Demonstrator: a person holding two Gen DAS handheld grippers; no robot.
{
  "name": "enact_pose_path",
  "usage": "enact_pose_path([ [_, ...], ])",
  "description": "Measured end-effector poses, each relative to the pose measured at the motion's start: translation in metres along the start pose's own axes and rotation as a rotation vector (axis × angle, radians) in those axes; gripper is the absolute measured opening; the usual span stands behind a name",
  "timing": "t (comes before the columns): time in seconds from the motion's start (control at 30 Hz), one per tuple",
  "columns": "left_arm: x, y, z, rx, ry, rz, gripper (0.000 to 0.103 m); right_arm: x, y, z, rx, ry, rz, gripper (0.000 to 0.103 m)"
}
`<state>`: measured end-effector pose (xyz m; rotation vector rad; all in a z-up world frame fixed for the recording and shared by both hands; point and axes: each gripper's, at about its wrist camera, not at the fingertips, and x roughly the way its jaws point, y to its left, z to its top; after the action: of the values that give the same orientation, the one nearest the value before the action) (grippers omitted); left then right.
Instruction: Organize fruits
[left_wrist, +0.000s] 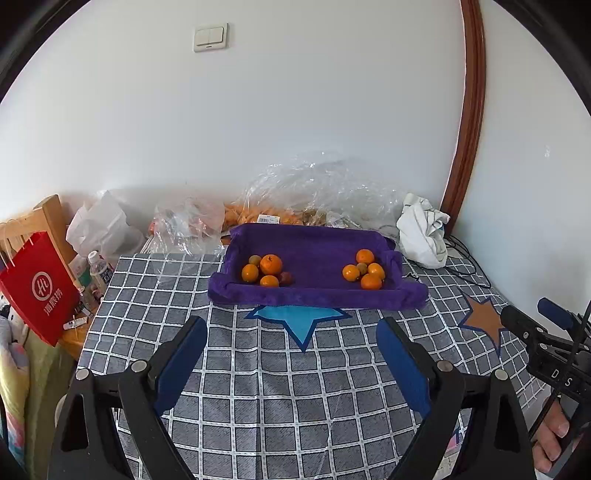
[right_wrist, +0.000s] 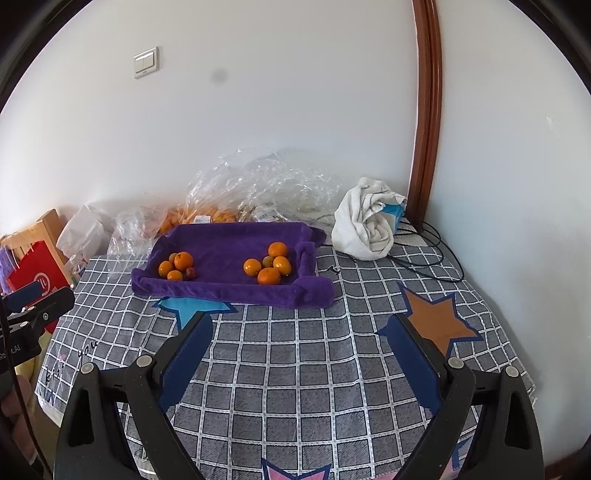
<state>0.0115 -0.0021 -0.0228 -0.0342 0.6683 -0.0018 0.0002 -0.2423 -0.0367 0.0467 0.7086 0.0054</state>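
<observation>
We hold left gripper (left_wrist: 291, 332) and right gripper (right_wrist: 299, 332) spread wide, empty | fruits (left_wrist: 267, 271) in two clusters on purple towel (left_wrist: 314, 254) | progress unclear, small dark fruits seemingly unsorted.

left wrist: faces wall, low | right wrist: same | shared: purple tray (left_wrist: 314, 299)
</observation>
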Motion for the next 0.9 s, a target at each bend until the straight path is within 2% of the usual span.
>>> enact_pose_path([
  [0.9, -0.0022, -0.0013, 0.0012, 0.011, -0.009, 0.002, 0.093, -0.0018, 0.0043, 0.0020, 0.004, -0.001, 0.012, 0.094],
])
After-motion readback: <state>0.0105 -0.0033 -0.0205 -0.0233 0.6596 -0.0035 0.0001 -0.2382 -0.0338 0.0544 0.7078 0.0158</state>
